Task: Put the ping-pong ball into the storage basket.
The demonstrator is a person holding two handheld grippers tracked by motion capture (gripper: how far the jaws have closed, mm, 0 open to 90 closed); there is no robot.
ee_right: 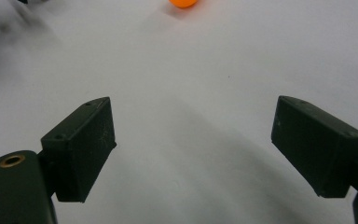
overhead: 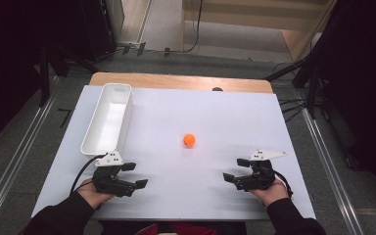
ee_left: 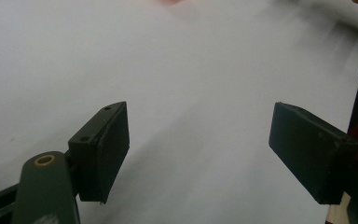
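Observation:
An orange ball [overhead: 189, 140] lies near the middle of the white table top [overhead: 215, 112]; the right gripper view catches its lower half [ee_right: 183, 2] at the top edge. My left gripper [overhead: 135, 175] rests at the front left, pointing right, open with nothing between its pads [ee_left: 114, 140]. At the front right my right gripper [overhead: 236, 169] points left toward the middle, jaws wide open over bare surface [ee_right: 193, 154]. Both grippers stand well short of the ball.
A long white bin [overhead: 108, 117] stands along the left side, empty inside, just beyond my left gripper. A wooden strip [overhead: 176, 81] borders the table's far edge. Floor and dark stands surround the table.

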